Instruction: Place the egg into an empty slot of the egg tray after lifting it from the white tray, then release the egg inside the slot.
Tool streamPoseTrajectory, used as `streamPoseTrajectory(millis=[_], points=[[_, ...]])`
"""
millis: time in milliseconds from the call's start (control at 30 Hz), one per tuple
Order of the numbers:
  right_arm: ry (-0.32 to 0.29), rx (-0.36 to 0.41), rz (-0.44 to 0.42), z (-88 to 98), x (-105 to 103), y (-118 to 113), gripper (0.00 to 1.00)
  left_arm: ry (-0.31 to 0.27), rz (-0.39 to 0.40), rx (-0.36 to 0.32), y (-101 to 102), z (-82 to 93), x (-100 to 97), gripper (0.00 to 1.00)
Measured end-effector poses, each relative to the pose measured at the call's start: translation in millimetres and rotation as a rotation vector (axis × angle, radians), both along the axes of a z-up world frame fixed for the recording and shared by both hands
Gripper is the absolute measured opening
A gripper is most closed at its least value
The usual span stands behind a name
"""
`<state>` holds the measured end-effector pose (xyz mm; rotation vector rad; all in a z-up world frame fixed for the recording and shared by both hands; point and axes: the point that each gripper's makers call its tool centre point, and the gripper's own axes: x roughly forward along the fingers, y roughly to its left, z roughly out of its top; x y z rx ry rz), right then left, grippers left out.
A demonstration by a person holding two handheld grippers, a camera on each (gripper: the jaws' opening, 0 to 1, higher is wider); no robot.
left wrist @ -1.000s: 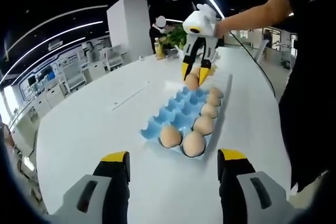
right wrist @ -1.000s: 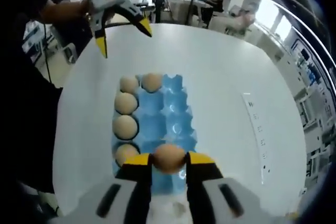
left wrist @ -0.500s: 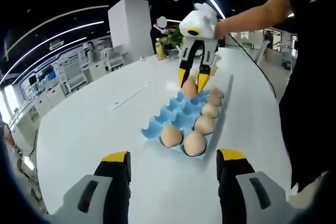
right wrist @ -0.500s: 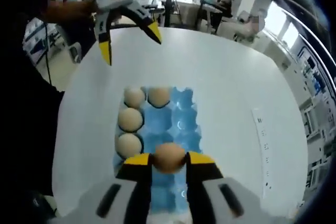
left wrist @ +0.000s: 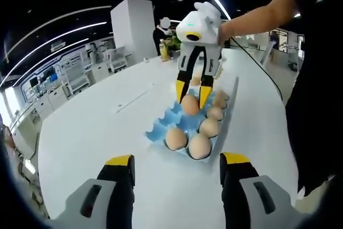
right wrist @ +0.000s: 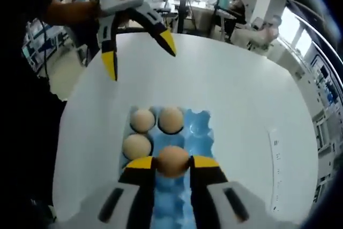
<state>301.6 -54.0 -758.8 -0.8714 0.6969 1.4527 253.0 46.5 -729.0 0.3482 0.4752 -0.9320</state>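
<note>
Egg hovering over the blue tray, slot not yet chosen

Table first: a broad white oval tabletop (left wrist: 80,132) carries the long blue moulded egg tray (left wrist: 161,127), which lies lengthwise away from the left gripper's camera. Several tan eggs already sit in it, two at the near end in the left gripper view (left wrist: 186,142) and more along one side; the other column looks mostly bare blue cups.

Above the tray hangs the right gripper (left wrist: 190,96), white-bodied with yellow-tipped black jaws, pinching a brown egg (left wrist: 189,104) between its pads. In its own view that egg (right wrist: 172,160) sits squarely between the jaw tips, over the blue cups just beside the filled ones.

The left gripper (left wrist: 177,165) waits low at the near edge of the table, jaws spread wide, gripping nothing.

To my eye the job now is a gentle descent: line the egg up over one bare cup, keep it off its neighbours, lower until the shell rests in the hollow, and only then ease the jaws apart. Opening while it hangs risks a crack or a roll.
</note>
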Motion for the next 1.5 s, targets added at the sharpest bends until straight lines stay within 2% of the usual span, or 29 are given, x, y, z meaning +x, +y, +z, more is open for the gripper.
streamPoseTrajectory(millis=[400, 767, 1167, 1233, 1400, 1500], points=[[0.034, -0.027, 0.022, -20.0, -1.9, 17.5, 0.24, 0.002, 0.006, -0.002, 3.0, -1.7, -2.0, 0.63], [0.064, -0.064, 0.019, -34.4, -2.6, 17.5, 0.24, 0.003, 0.007, -0.004, 4.7, -2.4, -3.0, 0.60], [0.118, -0.032, 0.004, -33.0, -1.3, 16.2, 0.26, -0.007, -0.002, -0.001, 1.8, 0.1, -1.5, 0.61], [0.112, -0.051, 0.011, -36.8, -2.4, 12.0, 0.27, -0.009, -0.001, 0.002, 2.3, 0.8, -1.0, 0.61], [0.107, -0.001, 0.006, -32.6, -4.1, 11.1, 0.29, -0.007, 0.002, 0.016, 5.1, 0.6, -0.7, 0.60], [0.093, 0.049, -0.036, -22.2, 3.9, 9.9, 0.28, -0.011, 0.004, 0.013, 5.8, 2.6, 0.0, 0.60]])
